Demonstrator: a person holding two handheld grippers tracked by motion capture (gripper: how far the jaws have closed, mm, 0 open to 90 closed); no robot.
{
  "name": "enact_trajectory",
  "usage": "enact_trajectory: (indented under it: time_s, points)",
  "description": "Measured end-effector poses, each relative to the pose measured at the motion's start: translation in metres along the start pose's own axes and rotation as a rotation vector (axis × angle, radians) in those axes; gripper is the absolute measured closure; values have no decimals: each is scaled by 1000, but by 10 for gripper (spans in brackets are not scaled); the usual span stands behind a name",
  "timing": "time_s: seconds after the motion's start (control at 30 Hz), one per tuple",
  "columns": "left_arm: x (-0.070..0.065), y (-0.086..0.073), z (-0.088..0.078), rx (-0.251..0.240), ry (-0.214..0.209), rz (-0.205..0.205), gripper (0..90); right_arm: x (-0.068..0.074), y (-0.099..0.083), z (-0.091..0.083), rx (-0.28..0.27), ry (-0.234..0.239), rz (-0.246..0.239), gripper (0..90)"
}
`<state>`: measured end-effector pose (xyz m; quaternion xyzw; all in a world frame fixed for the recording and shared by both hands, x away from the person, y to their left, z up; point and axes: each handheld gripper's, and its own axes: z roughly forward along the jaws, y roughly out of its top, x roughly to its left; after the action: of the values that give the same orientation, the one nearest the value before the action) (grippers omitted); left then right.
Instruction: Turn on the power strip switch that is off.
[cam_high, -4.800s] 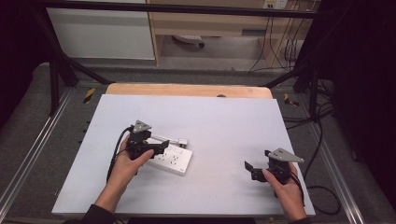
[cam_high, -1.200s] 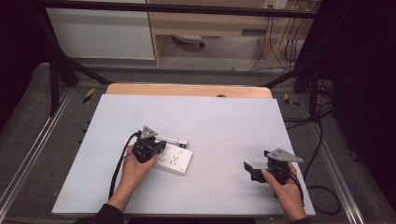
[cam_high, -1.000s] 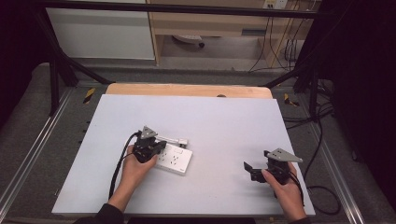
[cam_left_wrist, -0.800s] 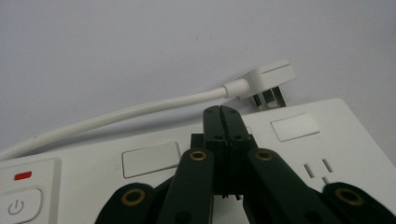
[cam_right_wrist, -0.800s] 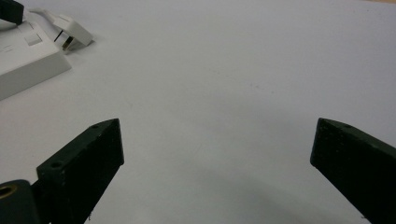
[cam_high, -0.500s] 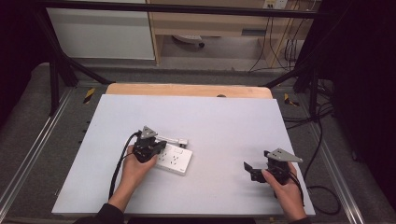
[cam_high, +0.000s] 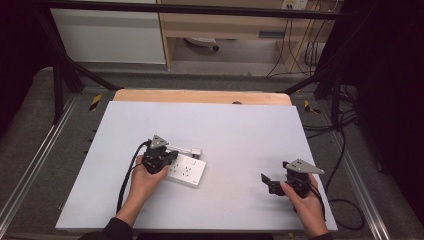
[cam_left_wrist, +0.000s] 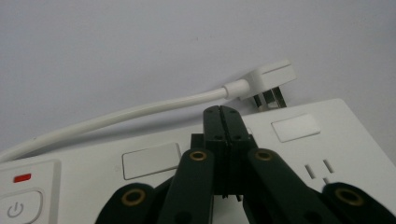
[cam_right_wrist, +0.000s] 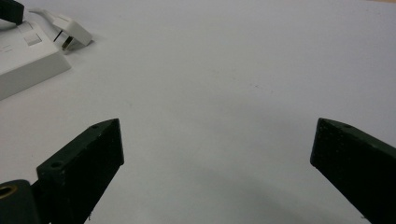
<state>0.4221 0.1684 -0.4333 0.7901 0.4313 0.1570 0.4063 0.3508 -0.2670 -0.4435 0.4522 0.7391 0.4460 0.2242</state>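
Observation:
A white power strip (cam_high: 189, 172) lies on the white table (cam_high: 250, 125), its white cord (cam_left_wrist: 140, 111) ending in a flat plug (cam_high: 196, 151) that rests on the table beside it. My left gripper (cam_high: 171, 160) is shut with nothing between its jaws. Its tips (cam_left_wrist: 224, 114) sit low over the top face of the power strip (cam_left_wrist: 303, 154), between two socket covers and just short of the plug (cam_left_wrist: 272, 78). My right gripper (cam_high: 268, 183) rests at the table's right front, open and empty (cam_right_wrist: 217, 140), well apart from the strip (cam_right_wrist: 25, 58) and the plug (cam_right_wrist: 70, 29).
The strip's power button (cam_left_wrist: 18, 207) and red light are at its near left end. A wooden edge (cam_high: 200, 96) runs along the table's far side, with black frame bars (cam_high: 60, 80) and cables (cam_high: 345, 150) around it.
Since the earliest frame my left hand has shifted slightly right, onto the power strip. Over the last second nothing has moved.

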Motion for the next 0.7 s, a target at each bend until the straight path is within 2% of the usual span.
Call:
enact_trajectory:
  time_s: [0.13, 0.23, 0.6, 0.7]
  points:
    - [1, 0, 2, -7, 0, -13, 900, 0, 0, 0, -1, -1, -1, 31]
    - [0, 1, 2, -6, 6, -3, 900, -1, 0, 0, -2, -2, -3, 31]
    - [1, 1, 1, 2, 1, -4, 900, 0, 0, 0, -2, -2, -3, 31]
    - [3, 0, 1, 12, 23, -3, 900, 0, 0, 0, 0, 0, 1, 31]
